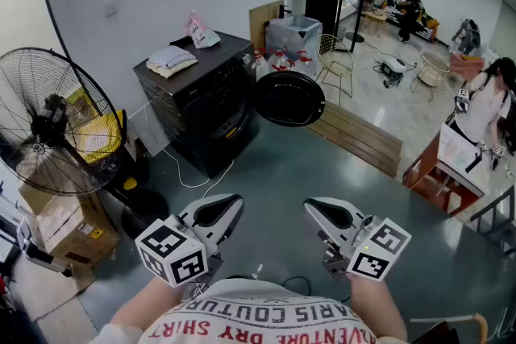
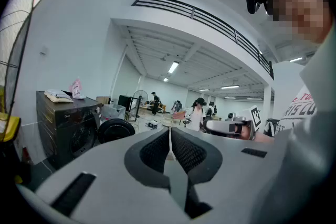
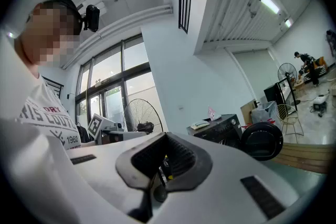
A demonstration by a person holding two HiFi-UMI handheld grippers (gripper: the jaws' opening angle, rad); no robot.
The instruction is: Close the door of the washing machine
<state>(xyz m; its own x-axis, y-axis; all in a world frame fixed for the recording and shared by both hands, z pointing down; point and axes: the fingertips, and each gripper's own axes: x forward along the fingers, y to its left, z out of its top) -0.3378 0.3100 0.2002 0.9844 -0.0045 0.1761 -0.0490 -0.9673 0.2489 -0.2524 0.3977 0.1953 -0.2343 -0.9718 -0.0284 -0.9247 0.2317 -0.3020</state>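
Washing machine [image 1: 205, 105]: one, black, against the wall beyond both tools. Door [image 1: 289, 98]: one, round, upright, swung open rightward. Left tool [image 1: 232, 204], right tool [image 1: 311, 209]: jaws pressed together, empty.

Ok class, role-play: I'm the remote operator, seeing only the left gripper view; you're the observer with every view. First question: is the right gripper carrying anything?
Observer: No. The right gripper view shows the right gripper with its jaws together, nothing between them.
Operator: Anything lying ahead?
Observer: Head view: a white cable trails across the floor by the washing machine.
Operator: Any obstacle near where I'll push?
Observer: A low wooden platform lies just beyond the open door.
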